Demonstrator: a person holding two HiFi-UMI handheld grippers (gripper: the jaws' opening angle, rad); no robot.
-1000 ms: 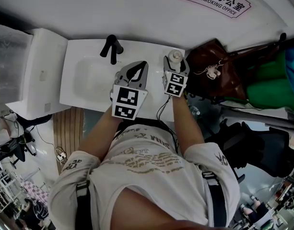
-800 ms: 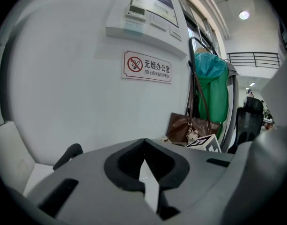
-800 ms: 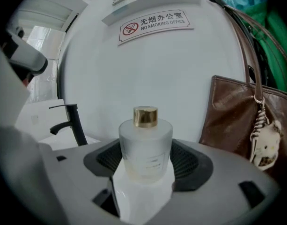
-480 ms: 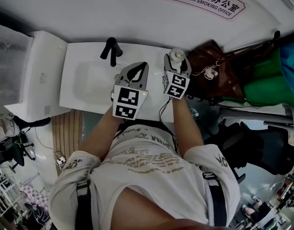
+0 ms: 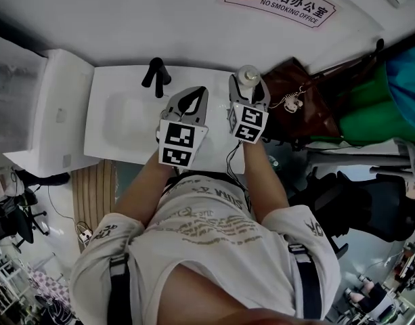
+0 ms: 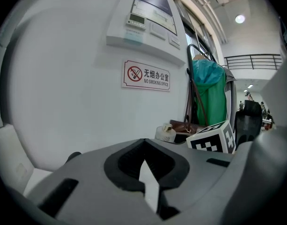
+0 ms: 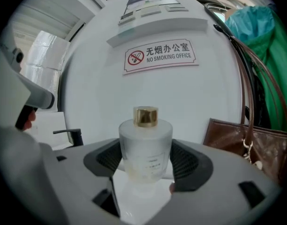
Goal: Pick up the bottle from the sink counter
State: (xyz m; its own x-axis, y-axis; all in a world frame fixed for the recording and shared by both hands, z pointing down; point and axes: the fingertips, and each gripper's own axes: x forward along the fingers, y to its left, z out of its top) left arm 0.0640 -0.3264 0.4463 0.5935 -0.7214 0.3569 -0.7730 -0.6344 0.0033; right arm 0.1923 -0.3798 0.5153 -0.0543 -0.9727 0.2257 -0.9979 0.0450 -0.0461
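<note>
Right gripper [image 7: 145,159]: clamped on the bottle [image 7: 145,146], a ribbed black pad pressing in on either side of the frosted body.
Bottle: upright between those jaws, gold cap [image 7: 145,116] on top and a faint label on the front. It's at the right end of the white tabletop [image 5: 109,80], close to the wall. Whether the base has left the surface, I cannot tell.
Left gripper [image 6: 144,144]: clenched and empty, tips meeting at the far end with only a thin sliver of white showing between the pads.
Left gripper's place: over the front of the sink basin [image 5: 126,117], just beside the right gripper and lower in the head view.
Marker cubes: the left one [image 5: 178,143] faces up at the camera. The right one [image 5: 246,122] sits just behind the bottle.
Faucet [image 5: 155,73]: black, at the back of the basin, left of both grippers.
Handbag [image 5: 295,100]: brown, right next to the bottle at the end of the tabletop, straps running up.
Green garment [image 5: 373,110]: hanging beyond the handbag, further right.
Wall sign [image 5: 278,2]: red-bordered "NO SMOKING OFFICE", on the wall directly above the bottle.
Person: both forearms reach forward from a pale printed shirt [image 5: 207,229], with dark straps over the shoulders.
</note>
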